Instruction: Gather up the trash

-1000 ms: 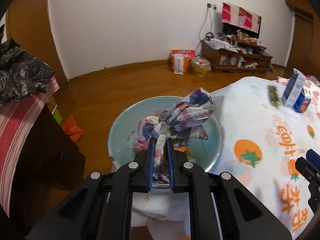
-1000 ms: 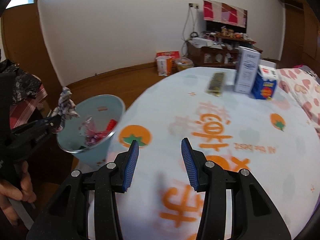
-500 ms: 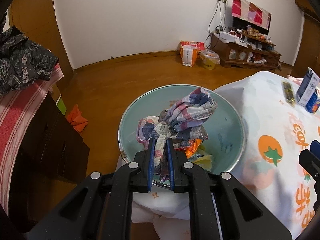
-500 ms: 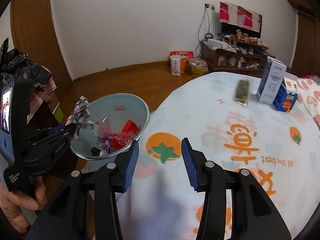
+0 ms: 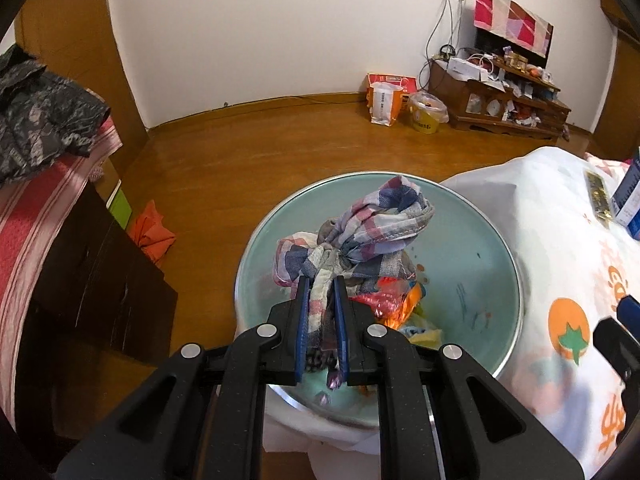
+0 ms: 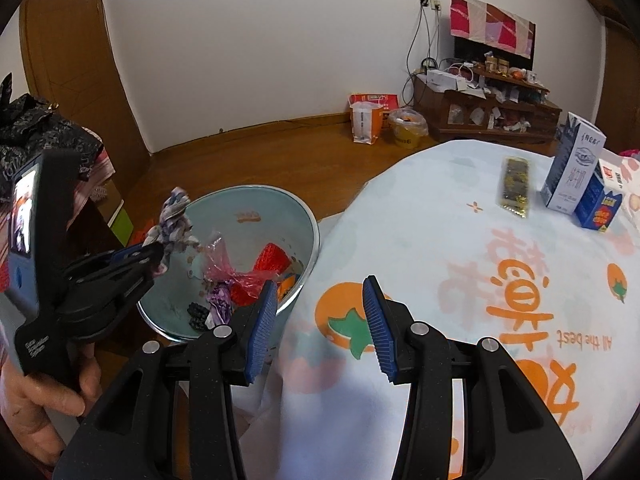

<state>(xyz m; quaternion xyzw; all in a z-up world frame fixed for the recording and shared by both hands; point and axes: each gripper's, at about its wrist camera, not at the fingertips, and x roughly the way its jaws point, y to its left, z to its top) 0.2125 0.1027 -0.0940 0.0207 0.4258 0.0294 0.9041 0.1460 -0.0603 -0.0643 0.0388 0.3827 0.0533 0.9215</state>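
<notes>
My left gripper point(image 5: 321, 326) is shut on a knotted plaid cloth point(image 5: 360, 232) and holds it over the mouth of a pale green bin point(image 5: 516, 280). The bin holds red and orange wrappers point(image 5: 394, 300). In the right wrist view the cloth point(image 6: 174, 220) hangs from the left gripper point(image 6: 158, 254) above the bin point(image 6: 310, 236), where red and pink wrappers point(image 6: 256, 272) lie. My right gripper point(image 6: 320, 320) stands open with nothing between its fingers, over the table's edge beside the bin.
The table point(image 6: 460, 280) wears a white cloth with orange tomato prints. A dark snack packet point(image 6: 514, 186) and two cartons point(image 6: 576, 172) stand at its far right. A dark cabinet point(image 5: 92, 272) stands left of the bin. Bags point(image 5: 384, 100) sit on the wooden floor by the wall.
Both grippers have moved toward the bin, which now looks larger and fills more of both views. The left gripper keeps its grip on the cloth; the right stays open.
</notes>
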